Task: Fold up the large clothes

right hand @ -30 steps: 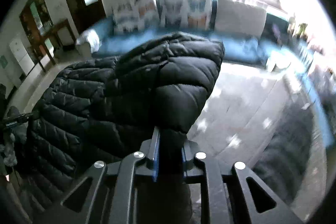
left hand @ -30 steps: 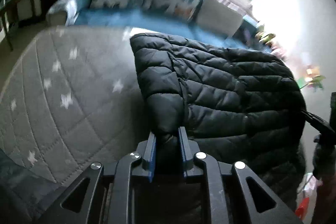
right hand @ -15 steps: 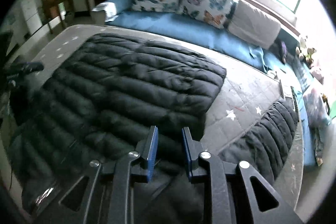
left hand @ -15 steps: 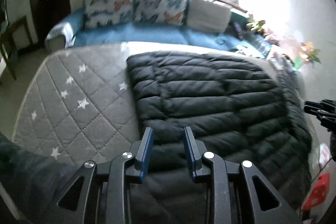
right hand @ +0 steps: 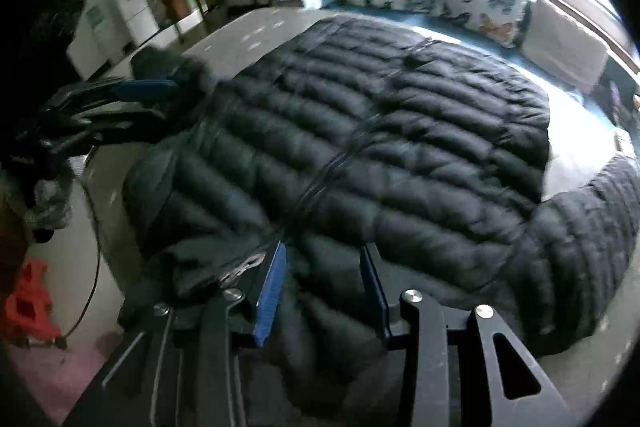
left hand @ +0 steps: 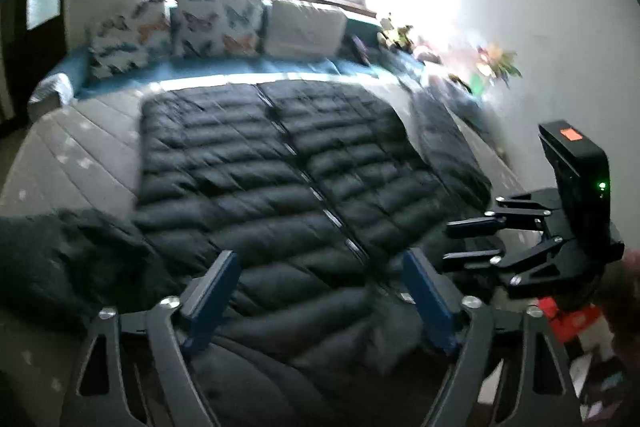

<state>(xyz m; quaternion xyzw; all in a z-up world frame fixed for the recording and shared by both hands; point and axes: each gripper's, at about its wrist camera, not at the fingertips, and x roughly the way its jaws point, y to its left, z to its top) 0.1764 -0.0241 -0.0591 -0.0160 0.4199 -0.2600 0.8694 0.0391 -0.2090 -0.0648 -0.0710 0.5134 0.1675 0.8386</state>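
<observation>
No readable text, label, brand, number or sign in either view.

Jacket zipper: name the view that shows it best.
Left wrist view: the zipper runs unbroken down the spread black jacket, catching light. The right wrist view shows it too, but darker, blurred, its near end bunched by the jaws.
</observation>
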